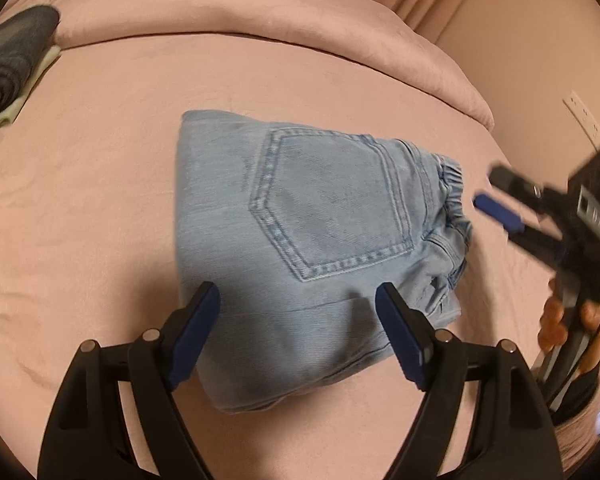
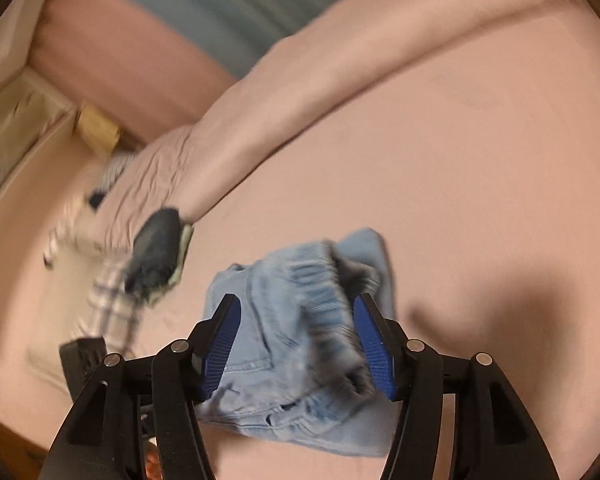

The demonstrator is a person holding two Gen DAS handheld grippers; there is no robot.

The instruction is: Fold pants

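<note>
Light-blue jeans [image 1: 320, 208] lie folded into a compact bundle on the pink bed sheet [image 1: 80, 200], back pocket up and elastic waistband to the right. My left gripper [image 1: 298, 292] hovers open over the bundle's near edge, its pads clear of the cloth. At the right, my right gripper [image 1: 496, 192] is open and stands just off the waistband, held by a person's hand [image 1: 556, 320]. In the blurred right wrist view the jeans [image 2: 268, 340] show between the spread fingers of the right gripper [image 2: 296, 300], with the pads not pressing on them.
A dark folded garment [image 1: 8, 68] [image 2: 156, 248] rests on a pale item at the sheet's far left. A rolled pink blanket [image 1: 260, 12] [image 2: 340, 60] runs along the back. A plaid cloth [image 2: 112, 308] hangs off the bed edge. A socket strip [image 1: 584, 116] is on the wall.
</note>
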